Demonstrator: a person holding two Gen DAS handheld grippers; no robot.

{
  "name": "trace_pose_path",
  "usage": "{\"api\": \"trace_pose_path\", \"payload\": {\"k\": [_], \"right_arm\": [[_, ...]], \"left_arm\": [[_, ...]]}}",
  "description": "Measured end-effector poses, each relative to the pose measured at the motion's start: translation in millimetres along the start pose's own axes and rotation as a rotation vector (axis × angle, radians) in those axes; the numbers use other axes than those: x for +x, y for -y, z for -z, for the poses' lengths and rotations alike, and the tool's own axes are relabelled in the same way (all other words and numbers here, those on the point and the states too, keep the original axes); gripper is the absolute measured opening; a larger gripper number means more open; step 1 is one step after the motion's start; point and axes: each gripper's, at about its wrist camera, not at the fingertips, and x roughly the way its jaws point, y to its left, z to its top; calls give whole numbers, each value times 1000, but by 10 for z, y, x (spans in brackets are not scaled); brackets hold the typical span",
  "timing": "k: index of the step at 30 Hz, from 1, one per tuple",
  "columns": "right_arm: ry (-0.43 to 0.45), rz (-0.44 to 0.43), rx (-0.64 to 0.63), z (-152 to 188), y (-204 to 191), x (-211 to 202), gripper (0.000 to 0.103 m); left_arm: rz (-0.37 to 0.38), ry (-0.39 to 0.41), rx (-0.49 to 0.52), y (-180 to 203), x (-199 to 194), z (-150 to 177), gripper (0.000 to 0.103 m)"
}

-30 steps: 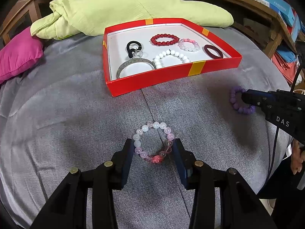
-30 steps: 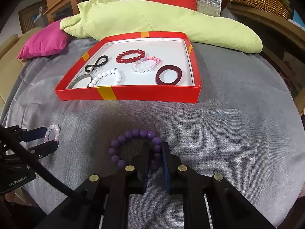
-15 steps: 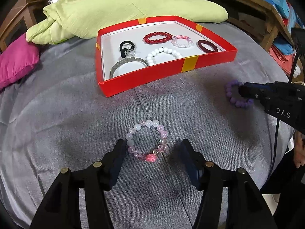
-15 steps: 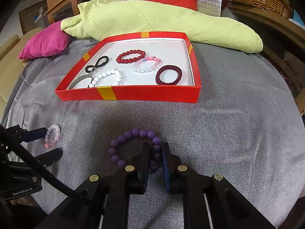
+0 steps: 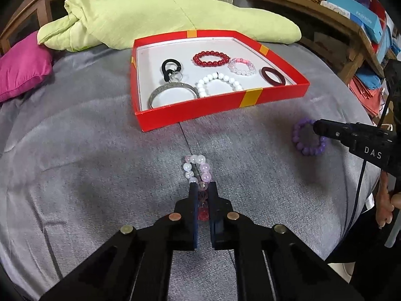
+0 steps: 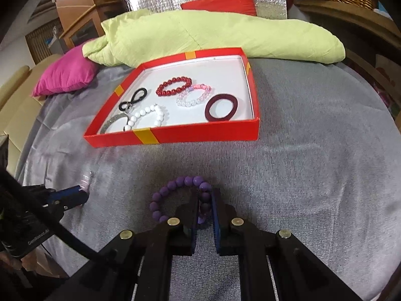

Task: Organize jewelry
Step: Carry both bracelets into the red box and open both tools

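Note:
A pink and white bead bracelet lies on the grey cloth, squeezed narrow between the fingers of my left gripper, which is shut on its near side. A purple bead bracelet lies on the cloth; my right gripper is shut on its right side. The purple bracelet also shows in the left wrist view. A red tray with a white floor holds several bracelets, a silver bangle and a black clasp, beyond both grippers.
A lime green cushion lies behind the tray, a magenta pillow at the far left. Wooden shelves with boxes stand at the right. The grey cloth's edge drops off near both grippers.
My left gripper has closed from wide open onto the pink and white bracelet, squeezing it narrow. The right gripper stays shut on the purple bracelet and has shifted slightly.

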Motion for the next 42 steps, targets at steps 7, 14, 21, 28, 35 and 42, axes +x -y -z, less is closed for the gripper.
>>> {"api": "trace_pose_path", "payload": {"k": [7, 14, 21, 28, 35, 42], "right_arm": [[42, -33, 25, -36, 49, -104, 11], [91, -71, 45, -71, 75, -212, 11], [142, -107, 74, -102, 103, -322, 11], [191, -129, 88, -149, 111, -438, 11], [251, -176, 112, -296, 91, -563, 11], [278, -206, 159, -540, 106, -533, 11]], "left_arm": [[15, 34, -8, -58, -110, -31, 8], [30, 81, -26, -117, -252, -78, 8], [31, 116, -36, -171, -365, -108, 8], [35, 157, -49, -170, -461, -208, 8], [24, 215, -67, -154, -511, -413, 8], [-5, 275, -60, -146, -419, -692, 8]]}}
